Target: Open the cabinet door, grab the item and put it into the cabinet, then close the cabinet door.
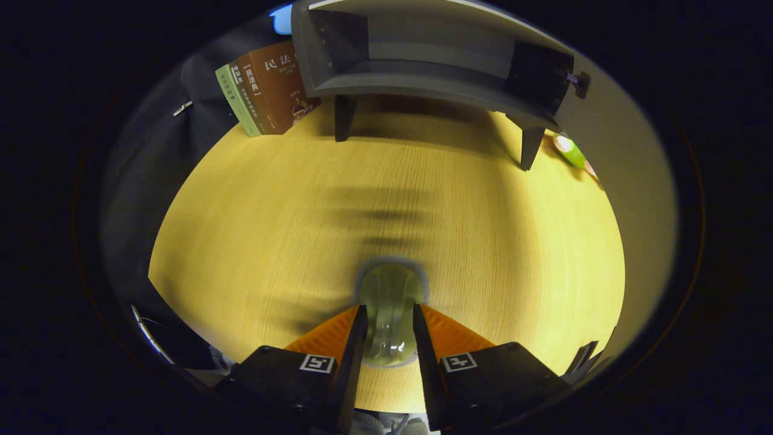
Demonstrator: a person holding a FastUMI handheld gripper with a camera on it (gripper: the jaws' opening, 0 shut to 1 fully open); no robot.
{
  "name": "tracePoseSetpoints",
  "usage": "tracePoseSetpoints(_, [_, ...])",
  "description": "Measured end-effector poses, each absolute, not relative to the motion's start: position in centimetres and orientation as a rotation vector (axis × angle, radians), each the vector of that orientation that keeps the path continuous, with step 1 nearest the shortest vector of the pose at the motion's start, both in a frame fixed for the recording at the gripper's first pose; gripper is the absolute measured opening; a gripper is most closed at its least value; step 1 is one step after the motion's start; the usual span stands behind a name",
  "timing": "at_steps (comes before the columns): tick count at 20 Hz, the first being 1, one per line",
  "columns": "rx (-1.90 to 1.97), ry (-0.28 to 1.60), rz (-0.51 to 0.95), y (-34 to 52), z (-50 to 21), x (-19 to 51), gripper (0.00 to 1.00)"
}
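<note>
Fingers of the one gripper (389, 314) pinch a single pale green, translucent item (389, 302) between them, both sides pressing on it above the wooden table (241, 254). Well beyond them stands one grey cabinet (423, 60) on two visible legs, its door (537, 75) swung open. Two books (266, 90) lean beyond the fingers to the left; one small green object (570, 151) lies beside the cabinet's right leg.
</note>
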State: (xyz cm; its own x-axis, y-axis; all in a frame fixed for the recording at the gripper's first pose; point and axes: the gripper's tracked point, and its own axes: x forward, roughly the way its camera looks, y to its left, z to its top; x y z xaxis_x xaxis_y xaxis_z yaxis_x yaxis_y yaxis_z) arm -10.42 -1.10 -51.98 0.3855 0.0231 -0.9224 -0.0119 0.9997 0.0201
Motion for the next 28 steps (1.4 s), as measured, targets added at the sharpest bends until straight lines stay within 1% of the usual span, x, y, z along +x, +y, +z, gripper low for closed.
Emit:
tracePoseSetpoints(3, [-0.012,1.197,0.013,-1.3,-52.3,-10.6,0.50])
tracePoseSetpoints(4, [-0.020,1.194,-0.001,-1.4,-53.4,-10.1,0.37])
tracePoseSetpoints(5, [-0.026,1.198,0.001,-1.2,-52.9,-10.2,0.25])
tracePoseSetpoints(7, [-0.023,1.197,-0.011,-1.4,-52.9,-10.7,0.26])
tracePoseSetpoints(8, [-0.026,1.205,-0.015,-1.6,-52.7,-10.3,0.17])
tracePoseSetpoints(12, [-0.048,1.209,-0.021,-1.9,-52.4,-10.5,0.17])
tracePoseSetpoints(15, [-0.024,1.175,-0.028,-2.0,-50.2,-10.2,0.16])
tracePoseSetpoints(18, [-0.004,1.098,-0.043,-2.3,-46.2,-9.0,0.17])
tracePoseSetpoints(21, [0.004,0.970,-0.058,-2.5,-41.4,-6.6,0.16])
tracePoseSetpoints(28, [-0.005,0.740,-0.067,-3.2,-30.5,-2.2,0.16])
